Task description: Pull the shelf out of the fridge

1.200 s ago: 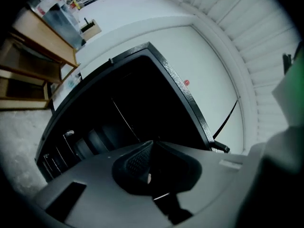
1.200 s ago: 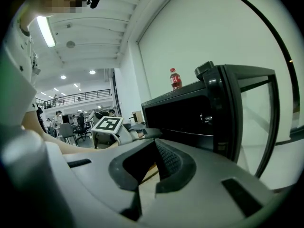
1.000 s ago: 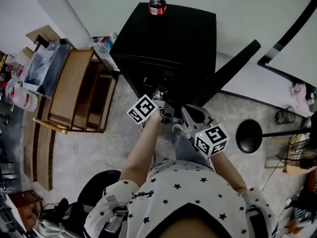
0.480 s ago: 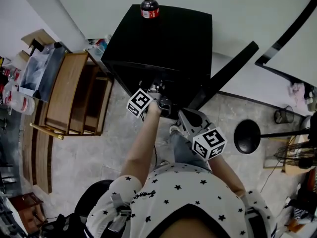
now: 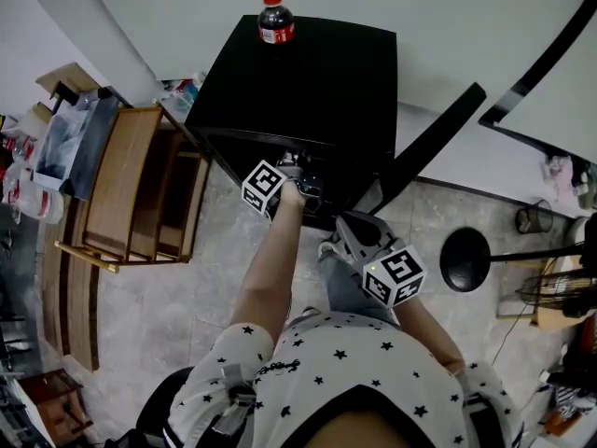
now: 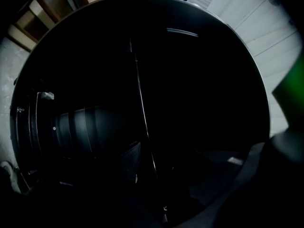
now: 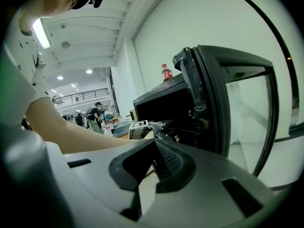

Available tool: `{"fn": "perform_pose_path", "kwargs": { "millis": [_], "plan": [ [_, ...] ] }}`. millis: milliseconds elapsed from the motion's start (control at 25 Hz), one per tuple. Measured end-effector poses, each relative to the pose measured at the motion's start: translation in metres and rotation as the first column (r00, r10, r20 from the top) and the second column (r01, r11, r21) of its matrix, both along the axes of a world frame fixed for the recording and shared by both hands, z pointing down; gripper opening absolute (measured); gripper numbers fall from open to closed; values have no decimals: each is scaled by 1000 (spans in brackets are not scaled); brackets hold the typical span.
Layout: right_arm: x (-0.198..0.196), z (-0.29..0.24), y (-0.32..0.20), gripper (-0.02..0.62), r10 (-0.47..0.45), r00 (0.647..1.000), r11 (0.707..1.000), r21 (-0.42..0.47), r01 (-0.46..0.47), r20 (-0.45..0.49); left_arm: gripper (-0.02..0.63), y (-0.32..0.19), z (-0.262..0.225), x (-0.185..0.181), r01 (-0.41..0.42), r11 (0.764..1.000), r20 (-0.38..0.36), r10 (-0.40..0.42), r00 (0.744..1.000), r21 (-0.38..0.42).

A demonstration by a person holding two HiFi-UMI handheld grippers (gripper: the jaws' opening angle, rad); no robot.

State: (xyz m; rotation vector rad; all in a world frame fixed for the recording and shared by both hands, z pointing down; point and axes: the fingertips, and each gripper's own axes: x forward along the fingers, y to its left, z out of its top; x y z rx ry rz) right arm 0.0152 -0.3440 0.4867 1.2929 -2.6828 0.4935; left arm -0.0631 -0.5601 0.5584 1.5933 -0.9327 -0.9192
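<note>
The black fridge (image 5: 308,73) stands with its door (image 5: 429,143) swung open to the right and a cola bottle (image 5: 273,19) on top. My left gripper (image 5: 303,183) reaches into the dark opening. Its jaws have just been opening and now stand wide. In the left gripper view only a thin bright wire of the shelf (image 6: 142,113) runs between them; no pad presses on it. The rest of the inside is too dark to make out. My right gripper (image 5: 343,230) hangs back near the person's body in front of the door, shut and empty (image 7: 154,148).
A wooden shelf unit (image 5: 140,185) stands close to the fridge's left side, with cluttered bags and bottles (image 5: 37,175) beyond it. A black round stand base (image 5: 466,258) and a wire basket (image 5: 550,287) sit on the floor at the right.
The left gripper has gone forward from in front of the fridge into its opening. The right gripper has kept its place.
</note>
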Motion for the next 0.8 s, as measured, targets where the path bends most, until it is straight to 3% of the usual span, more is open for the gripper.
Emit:
{"fn": "perform_pose_path", "kwargs": {
  "millis": [80,320,800],
  "plan": [
    [0,0,0,-8,0,1000,1000,-1,0,-1,191,-4,0,0,7,1000,-8,-7,1000,-6],
    [2,3,-1,-8,2,1000,1000,-3,-2,0,51,-6,8,-4,38,997,-16,-39,999,-66],
    [-1,-3,3,-8,-11,1000,1000,9,11,4,40,3,9,-5,25,994,-34,-28,999,-106]
  ]
}}
